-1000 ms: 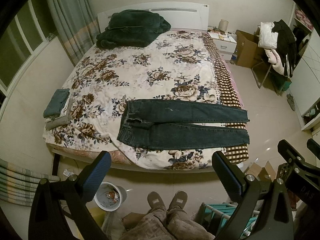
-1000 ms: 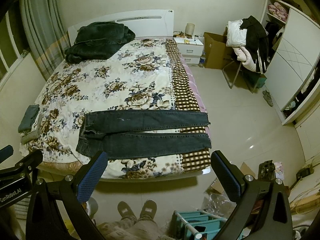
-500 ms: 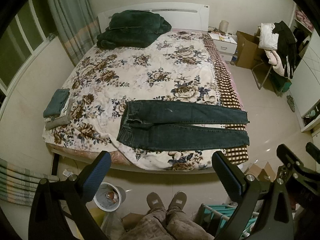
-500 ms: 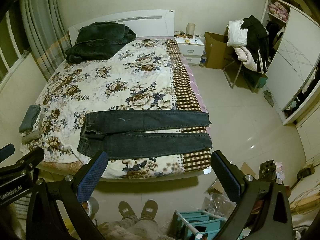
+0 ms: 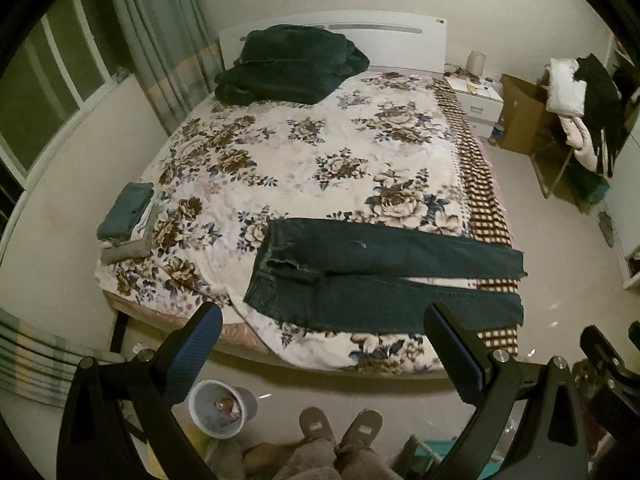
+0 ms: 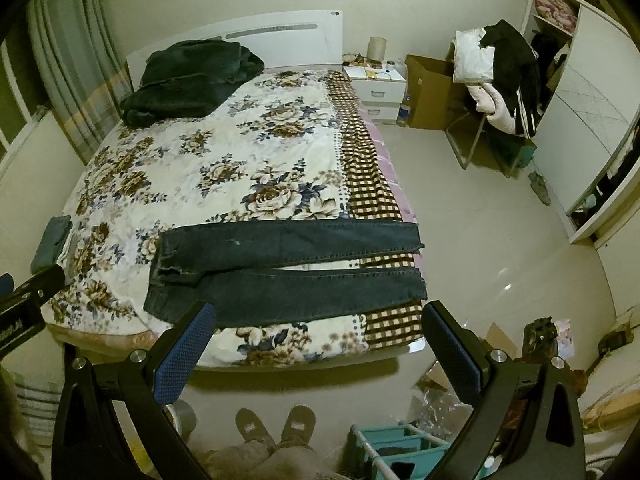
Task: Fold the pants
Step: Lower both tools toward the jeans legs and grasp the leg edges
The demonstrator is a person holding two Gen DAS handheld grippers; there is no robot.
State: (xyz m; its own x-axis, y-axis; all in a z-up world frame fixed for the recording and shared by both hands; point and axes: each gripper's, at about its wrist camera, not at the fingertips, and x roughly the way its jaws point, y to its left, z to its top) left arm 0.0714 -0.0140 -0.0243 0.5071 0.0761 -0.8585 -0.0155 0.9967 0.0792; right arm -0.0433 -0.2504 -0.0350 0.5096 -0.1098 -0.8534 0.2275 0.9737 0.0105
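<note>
Dark blue jeans (image 5: 372, 276) lie flat across the foot of the floral bed (image 5: 304, 160), waistband to the left, both legs stretched right, a narrow gap between them. They also show in the right wrist view (image 6: 280, 268). My left gripper (image 5: 324, 348) is open and empty, held above the floor in front of the bed's near edge, short of the jeans. My right gripper (image 6: 320, 340) is open and empty, also short of the bed edge.
A small stack of folded clothes (image 5: 126, 220) sits at the bed's left edge. A dark green blanket pile (image 5: 292, 66) lies at the headboard. A bin (image 5: 218, 408) stands on the floor by my slippers (image 5: 340, 428). A teal rack (image 6: 400, 452) stands on the floor at right.
Both grippers have drifted slightly closer to the bed; the jeans look a little larger and lower in view. Nothing was grasped.
</note>
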